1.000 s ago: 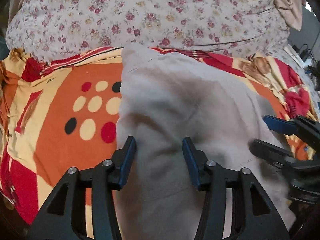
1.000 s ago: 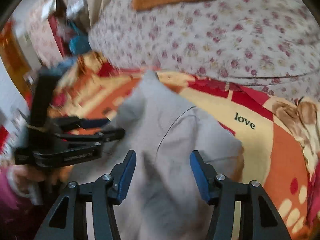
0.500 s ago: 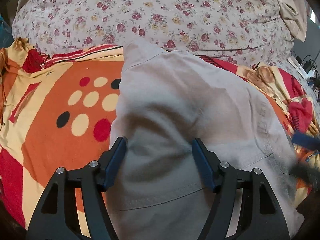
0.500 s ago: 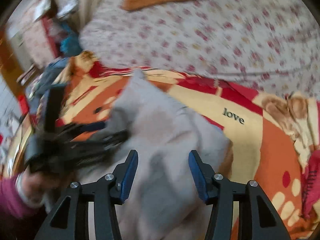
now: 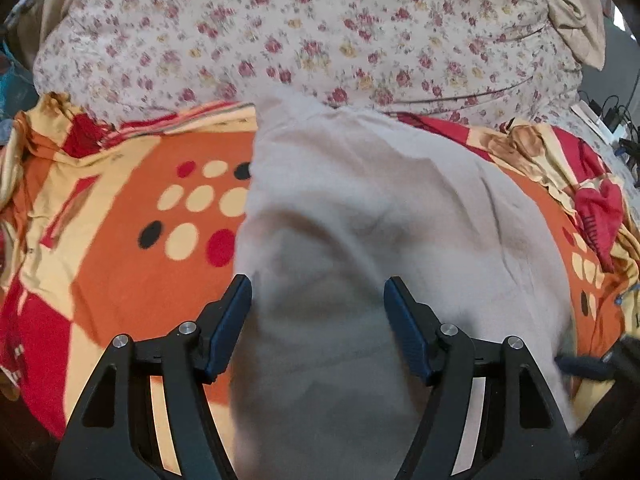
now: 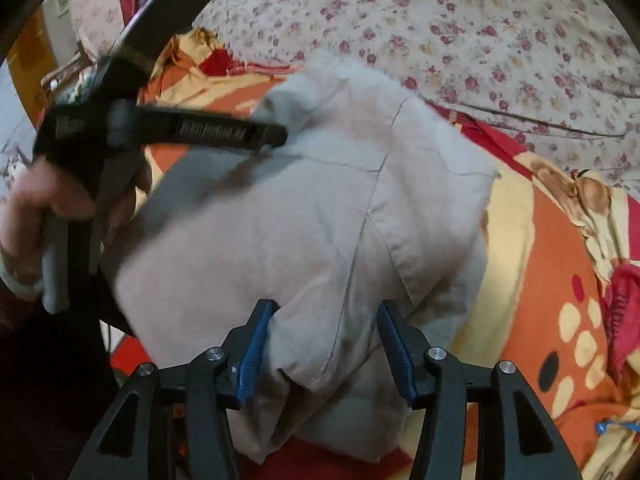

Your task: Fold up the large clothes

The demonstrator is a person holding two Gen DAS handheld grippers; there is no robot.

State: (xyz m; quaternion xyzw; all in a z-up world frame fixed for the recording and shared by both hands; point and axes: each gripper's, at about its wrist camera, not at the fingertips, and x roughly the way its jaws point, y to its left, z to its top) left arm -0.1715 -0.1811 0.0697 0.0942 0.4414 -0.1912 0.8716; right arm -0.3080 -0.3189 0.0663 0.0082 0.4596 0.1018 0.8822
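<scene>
- Along the near edge of the beige garment (image 5: pixel 360 240), the cloth runs out of the bottom of both wrist views; its lower hem is cut off and cannot be made out.
- Motion blur smears the garment's surface in the left wrist view; the right gripper (image 5: pixel 592 364) shows there only as a dark blurred tip at the garment's right edge.
- Garment lies folded in a thick bundle on the orange patterned blanket (image 5: pixel 120 248), its far corner reaching the floral quilt (image 5: pixel 320 32).
- Bare blanket left of the garment, with dots; more bare blanket to its right, up to a bunched red and yellow fold.
- Left gripper (image 5: pixel 318 312): jaws wide apart, cloth lying between them, pads not pressing it; nothing held.
- From the right wrist view, the left gripper (image 6: pixel 276 136) reaches over the garment's far left part, a hand (image 6: pixel 36 216) on its handle.
- Right gripper (image 6: pixel 324 344): jaws part open astride a fold of the garment; left pad close against the cloth, whether it grips cannot be told.
</scene>
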